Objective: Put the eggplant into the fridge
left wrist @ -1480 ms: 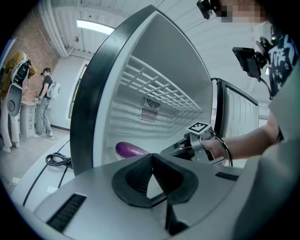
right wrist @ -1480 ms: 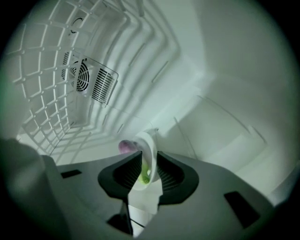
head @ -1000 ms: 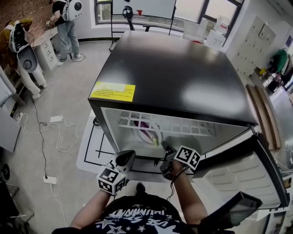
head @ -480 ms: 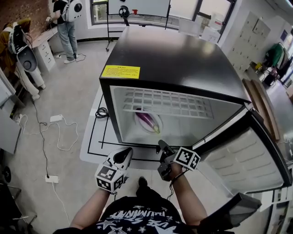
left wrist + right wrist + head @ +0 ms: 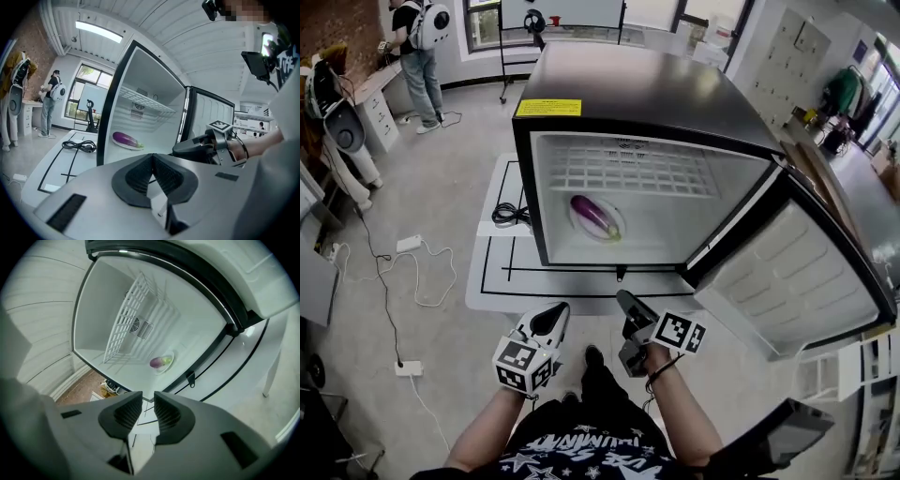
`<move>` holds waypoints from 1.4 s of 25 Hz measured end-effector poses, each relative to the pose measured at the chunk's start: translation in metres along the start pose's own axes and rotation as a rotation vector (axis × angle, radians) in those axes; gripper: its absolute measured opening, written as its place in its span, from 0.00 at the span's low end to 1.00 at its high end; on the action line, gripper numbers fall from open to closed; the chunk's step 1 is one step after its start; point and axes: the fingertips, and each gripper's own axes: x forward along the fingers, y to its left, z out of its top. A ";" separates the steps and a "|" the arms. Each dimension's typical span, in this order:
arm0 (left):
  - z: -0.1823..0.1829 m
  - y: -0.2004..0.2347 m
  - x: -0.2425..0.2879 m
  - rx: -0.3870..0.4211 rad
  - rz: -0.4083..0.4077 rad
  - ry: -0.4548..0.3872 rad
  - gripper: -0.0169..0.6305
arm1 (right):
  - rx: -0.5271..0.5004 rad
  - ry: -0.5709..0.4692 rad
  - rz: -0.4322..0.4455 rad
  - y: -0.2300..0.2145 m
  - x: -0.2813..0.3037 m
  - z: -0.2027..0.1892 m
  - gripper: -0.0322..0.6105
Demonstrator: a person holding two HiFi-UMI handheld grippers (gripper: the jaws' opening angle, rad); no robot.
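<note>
Right claw [image 5: 623, 298] withdrawn (slightly apart), eggplant [image 5: 593, 216] left in fridge [image 5: 647, 84]

One fridge [image 5: 647, 89], one eggplant [image 5: 593, 216], one plate [image 5: 581, 229], one wire shelf [image 5: 642, 170].

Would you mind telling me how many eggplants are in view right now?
1: the eggplant lies on a plate on the floor of the open fridge, below its wire shelf.
</note>
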 end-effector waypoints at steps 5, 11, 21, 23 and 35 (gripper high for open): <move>-0.010 -0.020 -0.014 0.005 -0.043 0.011 0.04 | -0.020 -0.062 0.023 0.010 -0.034 -0.013 0.18; -0.015 -0.046 -0.019 0.016 -0.098 0.016 0.04 | -0.008 -0.111 -0.009 0.005 -0.074 -0.026 0.17; -0.022 -0.085 -0.027 0.034 -0.121 0.022 0.04 | -0.023 -0.099 0.017 0.010 -0.110 -0.037 0.06; -0.022 -0.092 -0.030 0.035 -0.114 0.021 0.04 | -0.033 -0.090 0.028 0.012 -0.117 -0.041 0.06; -0.038 -0.167 -0.061 0.041 -0.070 0.015 0.04 | -0.055 -0.042 0.104 0.015 -0.192 -0.070 0.06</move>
